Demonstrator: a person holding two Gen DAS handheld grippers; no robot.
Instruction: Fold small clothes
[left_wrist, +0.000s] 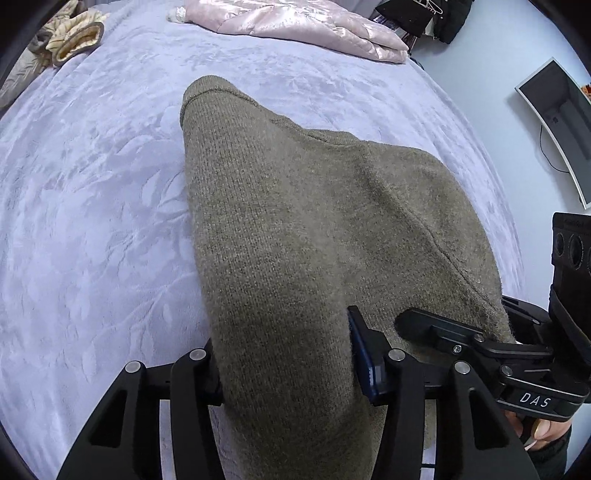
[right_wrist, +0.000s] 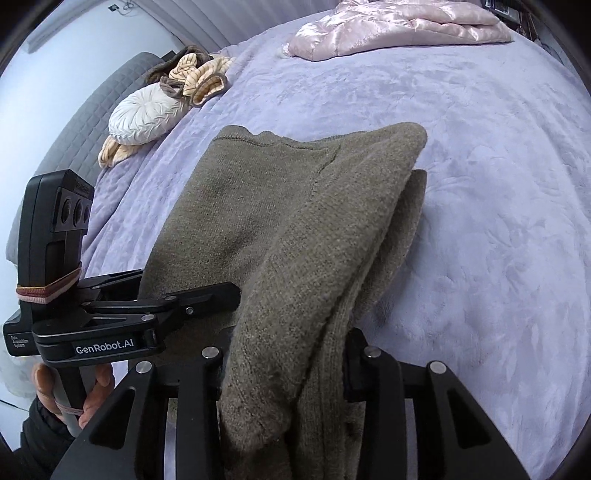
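Olive-brown knitted sweater (left_wrist: 295, 221) lies doubled over on the lavender bed (left_wrist: 92, 221), its near edge pinched by both the left claw (left_wrist: 284, 373) and the right claw (right_wrist: 284, 369), each pressed onto the fabric.

Folded olive knit sweater (left_wrist: 295, 229) on bed

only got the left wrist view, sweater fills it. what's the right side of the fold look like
Observer: The olive sweater is doubled over there, its stacked layers showing along the right edge.
Operator: right gripper got it?
Observer: Yes, the right gripper is closed on a thick bunch of several layers.
Operator: anything on the bed left of it i can't see
Observer: A round white cushion lies near the grey headboard, well apart from the sweater.
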